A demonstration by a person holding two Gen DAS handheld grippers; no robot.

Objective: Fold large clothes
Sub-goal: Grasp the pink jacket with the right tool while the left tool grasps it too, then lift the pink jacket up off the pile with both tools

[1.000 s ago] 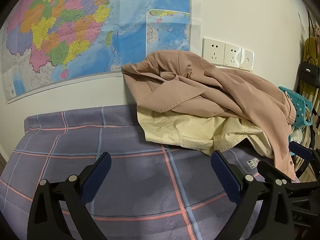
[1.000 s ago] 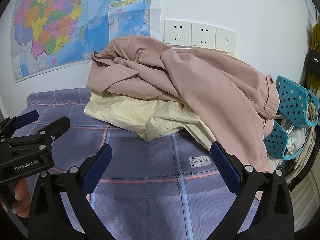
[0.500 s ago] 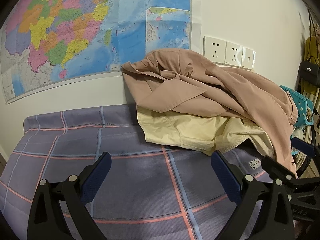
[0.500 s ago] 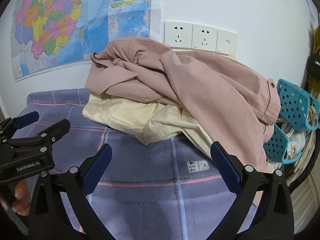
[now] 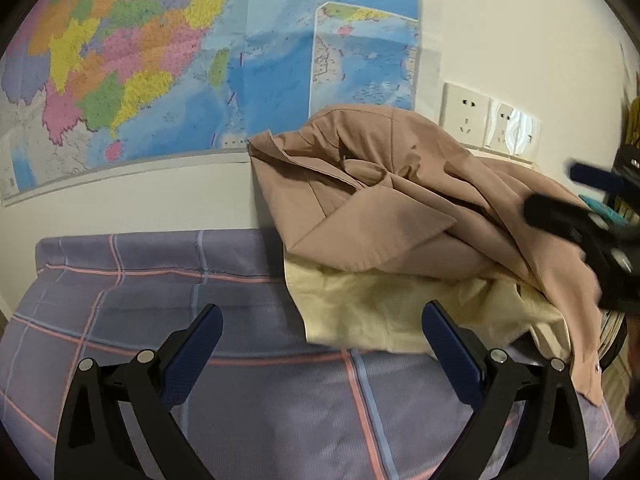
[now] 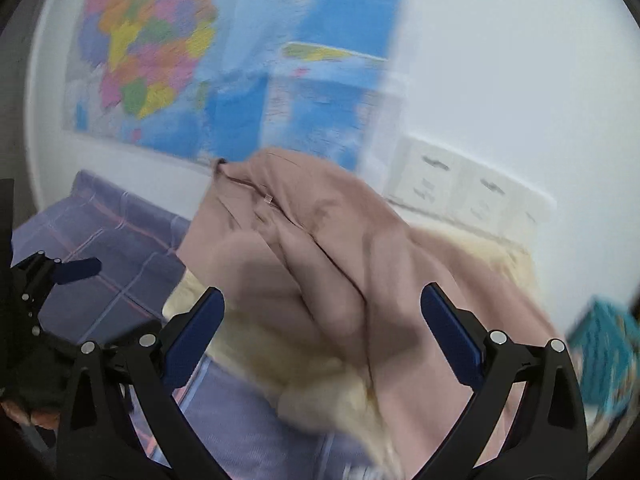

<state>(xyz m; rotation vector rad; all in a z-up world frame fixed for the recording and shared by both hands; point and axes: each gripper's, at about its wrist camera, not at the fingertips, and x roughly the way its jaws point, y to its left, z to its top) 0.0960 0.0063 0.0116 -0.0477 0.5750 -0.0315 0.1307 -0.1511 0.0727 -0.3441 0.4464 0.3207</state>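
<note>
A crumpled dusty-pink garment (image 5: 384, 208) lies heaped on a pale yellow garment (image 5: 360, 312) against the wall, on a purple plaid cloth (image 5: 120, 300). My left gripper (image 5: 320, 348) is open and empty, low over the cloth in front of the pile. My right gripper (image 6: 320, 332) is open and empty, close over the pink garment (image 6: 312, 264); its view is blurred. It shows at the right edge of the left wrist view (image 5: 588, 208). The left gripper shows at the left of the right wrist view (image 6: 60, 276).
A colourful map (image 5: 160, 60) hangs on the white wall. Wall sockets (image 5: 484, 124) sit behind the pile. A turquoise perforated basket (image 6: 604, 352) stands at the right end of the cloth-covered surface.
My right gripper has moved quickly up and forward to the pink garment, and its view has turned left and blurred. My left gripper has edged forward and slightly right.
</note>
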